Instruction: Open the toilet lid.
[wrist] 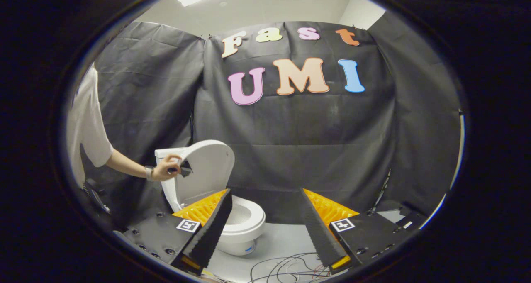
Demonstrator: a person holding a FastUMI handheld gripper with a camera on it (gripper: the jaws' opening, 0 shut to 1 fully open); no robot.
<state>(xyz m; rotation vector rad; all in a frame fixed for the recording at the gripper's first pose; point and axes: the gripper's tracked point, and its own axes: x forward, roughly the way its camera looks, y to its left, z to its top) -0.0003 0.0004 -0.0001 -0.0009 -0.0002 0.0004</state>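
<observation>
**Operator:** Where does the toilet lid (209, 167) lie in relation to the gripper (265, 216)?

**Technician:** Ahead of the fingers and off toward the left finger (209, 229). The toilet (244, 225) stands on the pale floor (282, 241) against the black cloth wall, and its bowl shows just beyond the left fingertip. The lid is already raised: it stands near upright, leaning back toward the tank (166, 152), with its long axis running up and down.

**Operator:** Is anything touching the lid?

**Technician:** Yes. A person's hand (166, 169) rests at the lid's edge, near a small dark object (184, 169). What that object is cannot be told at this size. That hand is much nearer the lid than the gripper is.

**Operator:** State of the gripper?

**Technician:** Fingers spread wide apart. Nothing lies between them and neither finger touches anything. The right finger (321, 229) points at bare floor and wall, and loose cables (286, 266) lie on the floor between the finger bases.

**Operator:** Assessment?

**Technician:** Judging from the lid's position, the opening appears complete or nearly so. Any further contact would require swinging the gripper leftward and forward, since the lid sits well apart from the fingertips.
</observation>
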